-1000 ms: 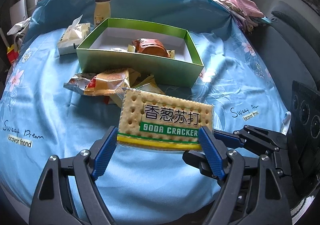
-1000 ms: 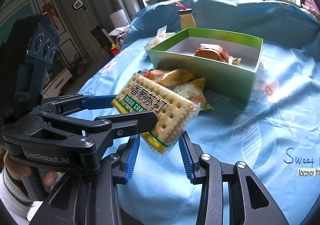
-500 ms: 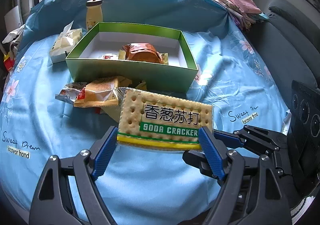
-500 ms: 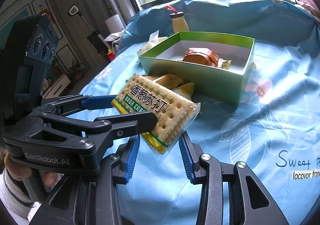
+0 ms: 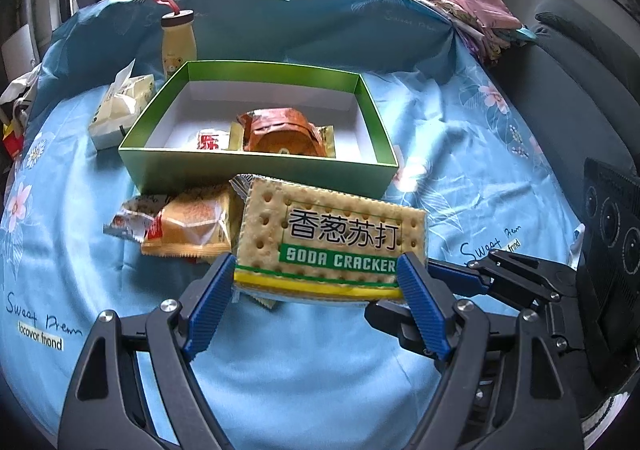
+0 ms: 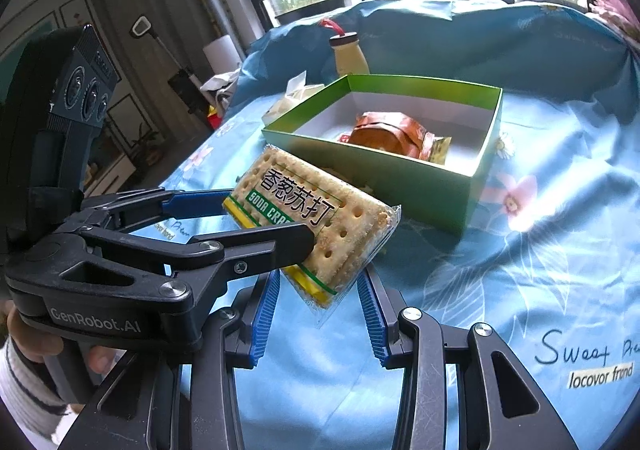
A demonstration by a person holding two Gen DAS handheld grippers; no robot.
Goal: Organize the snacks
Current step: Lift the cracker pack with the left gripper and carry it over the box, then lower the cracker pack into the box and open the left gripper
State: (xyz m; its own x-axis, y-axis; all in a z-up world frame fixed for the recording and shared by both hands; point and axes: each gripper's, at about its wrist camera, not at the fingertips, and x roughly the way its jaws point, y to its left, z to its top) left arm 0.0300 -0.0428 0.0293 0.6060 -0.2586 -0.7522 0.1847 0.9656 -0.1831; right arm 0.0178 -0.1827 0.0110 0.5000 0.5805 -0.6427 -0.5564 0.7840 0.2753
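A soda cracker pack [image 5: 332, 238] with a green label is held up over the blue bedspread, just short of the green box [image 5: 256, 165]. My left gripper [image 5: 316, 270] is shut on it, one blue pad at each short end. My right gripper [image 6: 318, 282] reaches in from the right and is closed on the pack's [image 6: 304, 209] near corner, which sits between its pads. In the right wrist view the left gripper [image 6: 256, 221] crosses in front of the pack. The box [image 6: 380, 177] holds an orange-brown snack pack [image 5: 280, 129] and small packets.
Loose snack packets [image 5: 192, 230] lie in front of the box. A white packet [image 5: 120, 109] and a yellow bottle [image 5: 178, 37] stand at its left and back left. Folded clothes [image 5: 480, 13] sit at the bed's far right, beside a dark sofa [image 5: 580, 89].
Both grippers, with the cracker pack between them, have moved toward the green box. The box sits lower and nearer in both views, with more of its inside showing. Both grips are unchanged.
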